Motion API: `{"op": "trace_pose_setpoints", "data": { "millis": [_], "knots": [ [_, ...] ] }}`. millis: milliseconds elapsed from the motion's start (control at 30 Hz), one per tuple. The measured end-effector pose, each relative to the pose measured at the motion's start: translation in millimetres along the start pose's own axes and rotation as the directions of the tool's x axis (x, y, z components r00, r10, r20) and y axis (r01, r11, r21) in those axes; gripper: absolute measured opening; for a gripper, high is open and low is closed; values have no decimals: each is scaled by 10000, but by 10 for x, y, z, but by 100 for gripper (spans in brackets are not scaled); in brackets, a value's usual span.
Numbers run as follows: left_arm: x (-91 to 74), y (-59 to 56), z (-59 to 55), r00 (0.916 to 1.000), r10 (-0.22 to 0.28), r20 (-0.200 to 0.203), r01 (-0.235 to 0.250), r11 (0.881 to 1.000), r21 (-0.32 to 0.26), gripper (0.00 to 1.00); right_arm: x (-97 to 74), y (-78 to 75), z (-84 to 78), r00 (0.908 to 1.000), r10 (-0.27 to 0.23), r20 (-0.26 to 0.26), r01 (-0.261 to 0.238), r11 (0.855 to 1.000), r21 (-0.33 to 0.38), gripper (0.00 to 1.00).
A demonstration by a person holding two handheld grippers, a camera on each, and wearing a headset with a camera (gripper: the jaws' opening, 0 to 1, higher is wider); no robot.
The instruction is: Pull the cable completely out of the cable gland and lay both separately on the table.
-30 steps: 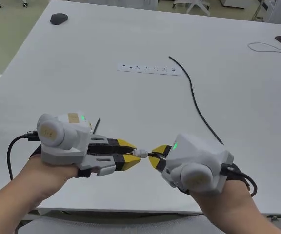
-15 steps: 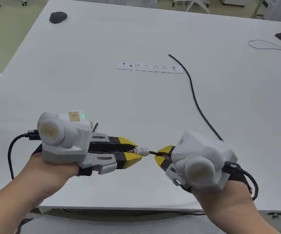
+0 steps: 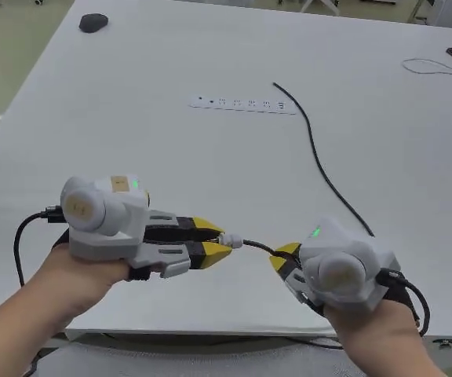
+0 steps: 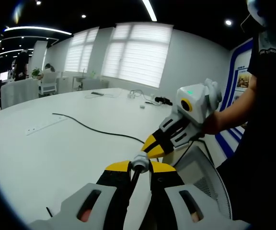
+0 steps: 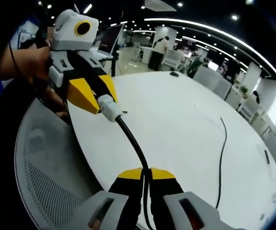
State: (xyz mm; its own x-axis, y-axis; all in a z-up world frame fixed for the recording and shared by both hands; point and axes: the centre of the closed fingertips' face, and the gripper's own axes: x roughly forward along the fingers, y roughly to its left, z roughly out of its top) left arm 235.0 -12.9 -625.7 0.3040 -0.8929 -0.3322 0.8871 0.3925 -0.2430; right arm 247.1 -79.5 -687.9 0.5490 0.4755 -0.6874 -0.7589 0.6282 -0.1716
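Above the table's near edge my left gripper (image 3: 224,243) is shut on a small white cable gland (image 3: 231,241). In the left gripper view the cable gland (image 4: 140,162) sits between the yellow tips of the left gripper (image 4: 139,167). A short black cable (image 3: 259,247) runs from the gland to my right gripper (image 3: 283,257), which is shut on it. The right gripper view shows the cable (image 5: 133,142) stretching from the right gripper (image 5: 146,173) to the gland (image 5: 109,108). The two grippers are a short way apart.
A white power strip (image 3: 242,104) lies mid-table, with its long black cord (image 3: 320,169) running toward the near right edge. A dark mouse (image 3: 94,22) sits at the far left. A thin white wire (image 3: 434,71) lies far right. A mesh chair seat (image 5: 47,187) is below the table edge.
My right gripper has drawn away to the right and toward me, and more black cable now shows between it and the gland. The left gripper has barely moved.
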Motion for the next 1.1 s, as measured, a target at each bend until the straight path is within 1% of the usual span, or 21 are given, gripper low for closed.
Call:
{"op": "trace_pose_setpoints", "data": {
  "millis": [200,267,367,533,733,800,867,1033,1067,1100],
  "knots": [
    [4,22,-4,10000,-14,8,14,10000,-28,15,67,-68,-224,9980,-206,-597,231,9989,414,0],
    [7,37,-22,10000,-6,8,6,10000,-75,15,97,-88,-328,9956,-247,-908,302,9978,594,0],
    [14,44,-45,10000,-22,-12,22,9999,-143,15,120,-101,-407,9935,-211,-1121,316,9952,927,0],
    [23,50,-48,10000,-54,4,54,9998,-181,15,138,-113,-397,9924,-245,-1204,359,9950,934,0],
    [-4,117,-21,10000,-37,62,39,9998,-203,15,113,-128,-348,9940,-277,-1058,377,9950,929,0],
    [-7,140,-34,10000,-31,3,31,9998,-207,15,89,-119,-341,9944,-303,-1014,378,9966,737,0],
    [-21,165,-18,10000,-3,23,3,9997,-240,15,56,-108,-320,9954,-272,-914,328,9976,610,0],
    [-43,246,-3,9999,80,86,-77,9996,-286,15,-37,-115,-235,9977,-187,-651,239,9965,805,1],
    [-43,249,-5,9999,85,78,-83,9995,-292,15,-59,-105,-183,9989,-114,-450,153,9961,868,2],
    [-39,248,-17,9999,113,18,-112,9996,-250,15,-85,-97,-139,9992,-62,-385,97,9959,899,4]
  ]
}}
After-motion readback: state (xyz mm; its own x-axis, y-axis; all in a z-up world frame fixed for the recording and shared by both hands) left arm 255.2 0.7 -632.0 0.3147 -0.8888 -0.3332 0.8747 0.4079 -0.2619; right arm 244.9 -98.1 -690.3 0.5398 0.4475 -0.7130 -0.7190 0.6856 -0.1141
